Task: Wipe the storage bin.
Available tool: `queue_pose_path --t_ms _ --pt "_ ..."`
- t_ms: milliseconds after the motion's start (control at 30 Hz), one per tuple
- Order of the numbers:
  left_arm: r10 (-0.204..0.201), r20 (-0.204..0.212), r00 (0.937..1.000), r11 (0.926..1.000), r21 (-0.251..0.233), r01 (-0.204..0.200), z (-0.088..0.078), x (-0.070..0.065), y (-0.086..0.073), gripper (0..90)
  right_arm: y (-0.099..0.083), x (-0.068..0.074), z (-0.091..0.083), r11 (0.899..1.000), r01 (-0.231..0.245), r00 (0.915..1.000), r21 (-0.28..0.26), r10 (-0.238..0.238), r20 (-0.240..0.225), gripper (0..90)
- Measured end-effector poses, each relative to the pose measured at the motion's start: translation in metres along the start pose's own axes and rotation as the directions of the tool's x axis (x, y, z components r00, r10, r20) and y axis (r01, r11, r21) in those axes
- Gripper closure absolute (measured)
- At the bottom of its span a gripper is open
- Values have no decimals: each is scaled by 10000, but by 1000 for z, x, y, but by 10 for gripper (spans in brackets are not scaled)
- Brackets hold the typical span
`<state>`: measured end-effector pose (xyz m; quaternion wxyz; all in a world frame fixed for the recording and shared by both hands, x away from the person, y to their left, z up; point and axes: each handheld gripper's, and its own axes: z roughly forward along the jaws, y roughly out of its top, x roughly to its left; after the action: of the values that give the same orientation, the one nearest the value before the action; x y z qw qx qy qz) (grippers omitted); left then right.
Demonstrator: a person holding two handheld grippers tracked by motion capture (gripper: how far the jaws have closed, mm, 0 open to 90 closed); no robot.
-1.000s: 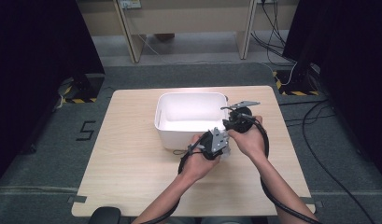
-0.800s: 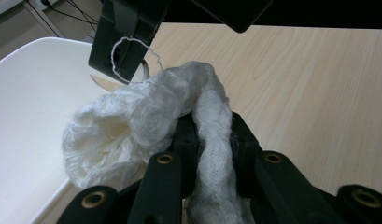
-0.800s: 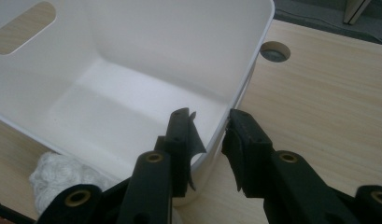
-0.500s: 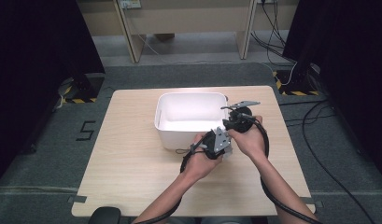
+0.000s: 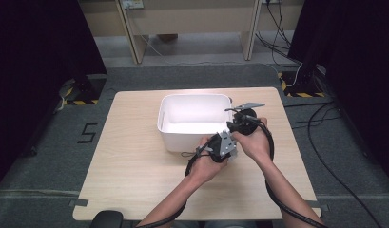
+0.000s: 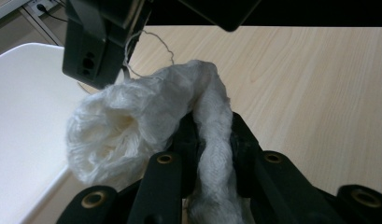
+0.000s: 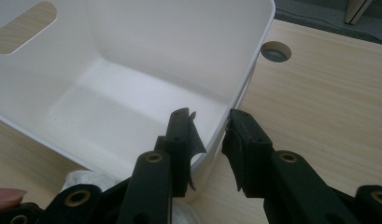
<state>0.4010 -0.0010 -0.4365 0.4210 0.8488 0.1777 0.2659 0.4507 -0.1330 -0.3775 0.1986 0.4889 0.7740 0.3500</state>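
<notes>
Nothing has shifted in the last second: the left hand-held gripper (image 6: pixel 212 140) stays clamped on the white cloth (image 6: pixel 146 121) beside the white bin (image 5: pixel 194 118), while the right hand-held gripper (image 7: pixel 209 135), jaws parted and empty, straddles its corner, so the drop looks pending.

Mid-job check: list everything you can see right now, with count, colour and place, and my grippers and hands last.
white bin: 1, white, centre of the table, nothing inside it.
bundle of white fibre: 1, white, clamped in the left gripper beside the bin.
table: 1, light wood, with a round hole near the bin's corner.
left gripper: 1, black, shut on the bundle.
right gripper: 1, black, jaws either side of the bin's corner wall.
hands: 2, holding the grippers at the bin's near right corner.
</notes>
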Motion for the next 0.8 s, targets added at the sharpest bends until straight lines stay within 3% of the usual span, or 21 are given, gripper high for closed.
queue_pose_path --t_ms 400,800 --pt "-33 24 10000 9999 161 33 12 -5 -12 774 0 0 0 10000 -17 10000 2 17 -36 707" --pt "-13 171 9999 9978 657 1 25 -11 -27 775 0 0 0 10000 19 10000 -6 -19 -39 706"
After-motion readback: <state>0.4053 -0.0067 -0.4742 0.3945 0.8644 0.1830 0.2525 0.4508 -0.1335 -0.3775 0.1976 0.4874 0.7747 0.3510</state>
